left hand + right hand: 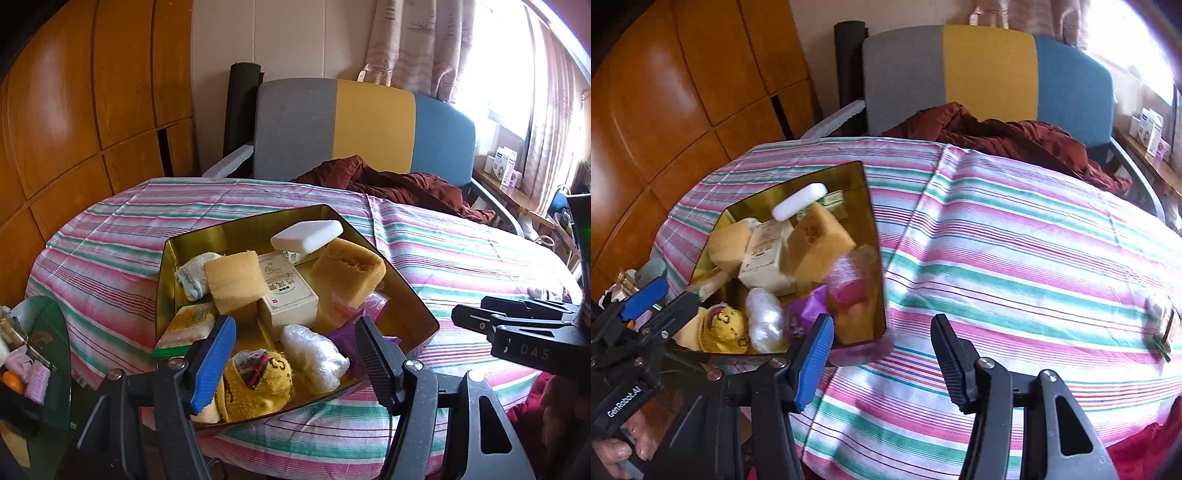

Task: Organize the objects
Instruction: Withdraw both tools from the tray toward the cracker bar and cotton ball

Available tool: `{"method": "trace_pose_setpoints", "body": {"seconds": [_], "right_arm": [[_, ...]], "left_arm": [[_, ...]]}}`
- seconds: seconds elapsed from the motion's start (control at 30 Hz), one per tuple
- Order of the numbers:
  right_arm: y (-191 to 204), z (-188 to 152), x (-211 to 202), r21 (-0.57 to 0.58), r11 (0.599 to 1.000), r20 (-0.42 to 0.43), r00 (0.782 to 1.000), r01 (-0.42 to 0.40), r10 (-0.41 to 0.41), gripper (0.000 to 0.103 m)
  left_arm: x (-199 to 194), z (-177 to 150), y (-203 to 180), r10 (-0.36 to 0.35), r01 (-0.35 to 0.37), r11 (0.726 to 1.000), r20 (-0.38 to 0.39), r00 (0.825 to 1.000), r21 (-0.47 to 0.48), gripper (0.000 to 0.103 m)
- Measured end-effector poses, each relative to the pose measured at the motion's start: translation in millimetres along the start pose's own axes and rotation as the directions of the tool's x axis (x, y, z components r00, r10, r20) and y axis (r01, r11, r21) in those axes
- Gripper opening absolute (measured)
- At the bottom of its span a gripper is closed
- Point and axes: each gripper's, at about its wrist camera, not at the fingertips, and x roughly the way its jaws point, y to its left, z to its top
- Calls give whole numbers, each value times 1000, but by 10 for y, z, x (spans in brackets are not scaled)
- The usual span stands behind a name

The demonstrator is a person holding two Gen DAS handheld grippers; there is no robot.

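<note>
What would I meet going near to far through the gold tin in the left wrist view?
Yellow knitted toy → clear plastic bundle → cream printed box → white soap bar → far wall of the gold tin. The two tan sponges and the pale cloth sit level with the box, so I leave them out.

Left tool [293, 356] parted over gold tray [406, 291], empty.

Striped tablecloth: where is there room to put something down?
The striped tablecloth is bare between the gold metal tin and the small packet at the right edge. The tin is crowded with sponges, boxes and socks.
</note>
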Motion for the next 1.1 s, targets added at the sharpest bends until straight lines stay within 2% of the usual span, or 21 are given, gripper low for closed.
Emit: {"method": "trace_pose_setpoints", "body": {"seconds": [0.3, 0.63, 1.1], "right_arm": [[-508, -57, -84, 92, 993, -3, 997, 80, -80, 56], [-1163, -21, -298, 214, 964, 12, 986, 157, -164, 56], [-2127, -59, -638, 418, 878, 4, 966, 233, -258, 56]], "left_arm": [[-5, 22, -152, -1, 1, 999, 2, 1000, 46, 68], [-12, 75, -386, -23, 22, 994, 11, 1000, 109, 69], [64, 98, -822, -84, 85, 976, -12, 996, 202, 69]]}}
